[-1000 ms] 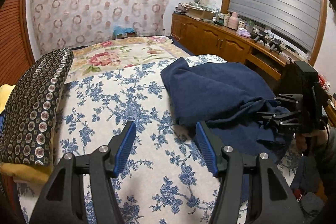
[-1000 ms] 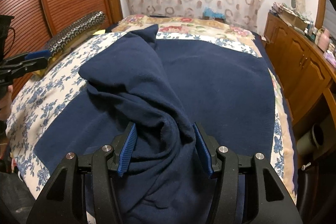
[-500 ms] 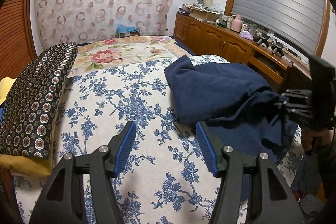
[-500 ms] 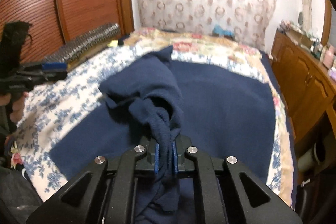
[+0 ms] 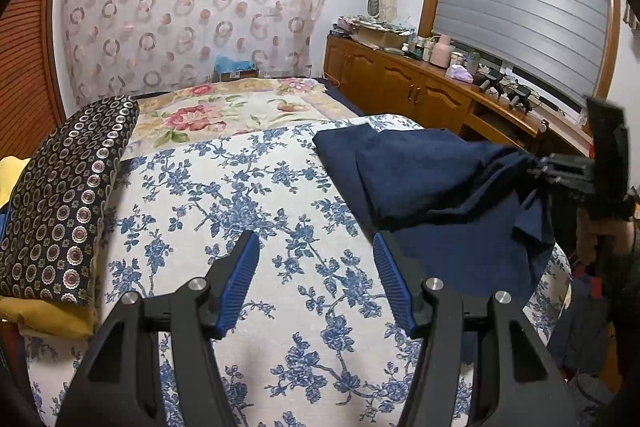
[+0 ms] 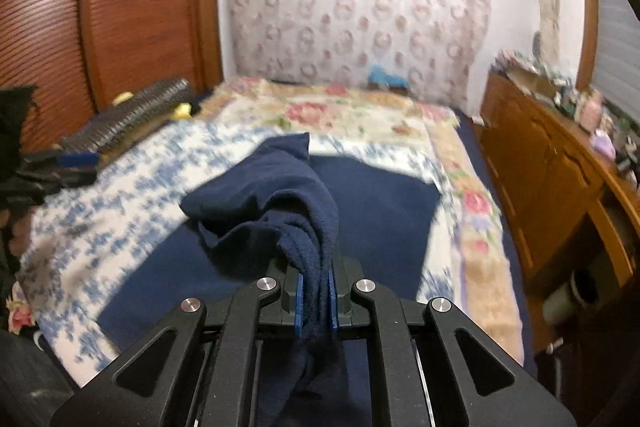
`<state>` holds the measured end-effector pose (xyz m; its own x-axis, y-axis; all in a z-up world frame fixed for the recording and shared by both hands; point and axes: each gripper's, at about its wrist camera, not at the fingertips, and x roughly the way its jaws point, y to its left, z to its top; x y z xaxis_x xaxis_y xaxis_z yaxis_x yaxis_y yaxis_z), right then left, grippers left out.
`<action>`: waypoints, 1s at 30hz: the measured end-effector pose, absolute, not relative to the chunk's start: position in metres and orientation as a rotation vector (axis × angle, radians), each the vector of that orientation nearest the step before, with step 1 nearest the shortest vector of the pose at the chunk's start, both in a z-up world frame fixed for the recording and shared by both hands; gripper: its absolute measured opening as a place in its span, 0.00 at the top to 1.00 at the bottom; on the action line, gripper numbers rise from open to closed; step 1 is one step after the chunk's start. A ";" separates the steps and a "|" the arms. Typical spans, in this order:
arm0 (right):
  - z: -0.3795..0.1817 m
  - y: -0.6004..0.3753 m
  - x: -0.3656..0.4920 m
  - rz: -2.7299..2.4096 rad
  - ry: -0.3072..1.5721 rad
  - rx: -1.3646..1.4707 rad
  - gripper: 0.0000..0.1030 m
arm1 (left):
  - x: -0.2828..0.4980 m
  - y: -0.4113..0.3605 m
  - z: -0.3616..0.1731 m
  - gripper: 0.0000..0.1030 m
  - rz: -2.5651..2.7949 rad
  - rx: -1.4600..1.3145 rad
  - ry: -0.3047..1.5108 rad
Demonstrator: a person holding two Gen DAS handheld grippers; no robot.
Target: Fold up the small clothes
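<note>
The navy garment (image 6: 280,203) lies bunched on a dark blue cloth (image 6: 384,203) at the near right of the floral bedspread (image 5: 224,211); the right gripper (image 6: 316,301) pinches a gathered fold of it; the left gripper (image 5: 316,279) hangs spread and empty over bare bedspread; a good lift raises the fold clear so the fabric hangs loose, then the left takes a second edge.
</note>
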<state>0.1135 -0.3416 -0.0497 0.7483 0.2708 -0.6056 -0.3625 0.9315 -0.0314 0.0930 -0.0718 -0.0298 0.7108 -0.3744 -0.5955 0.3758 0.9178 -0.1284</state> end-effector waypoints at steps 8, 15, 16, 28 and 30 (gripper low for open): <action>-0.085 -0.355 0.116 0.285 0.724 -0.165 0.86 | 0.091 -0.077 -0.030 0.43 -0.416 0.017 0.654; -0.083 -0.359 0.109 0.249 0.738 -0.186 0.54 | 0.089 -0.079 -0.030 0.43 -0.418 0.017 0.649; -0.081 -0.360 0.107 0.244 0.734 -0.188 0.51 | 0.089 -0.080 -0.030 0.43 -0.419 0.018 0.648; -0.049 -0.325 0.114 0.319 0.672 -0.231 0.46 | 0.087 -0.087 -0.036 0.43 -0.430 0.020 0.661; -0.050 -0.310 0.120 0.348 0.672 -0.248 0.46 | 0.087 -0.088 -0.037 0.43 -0.431 0.022 0.662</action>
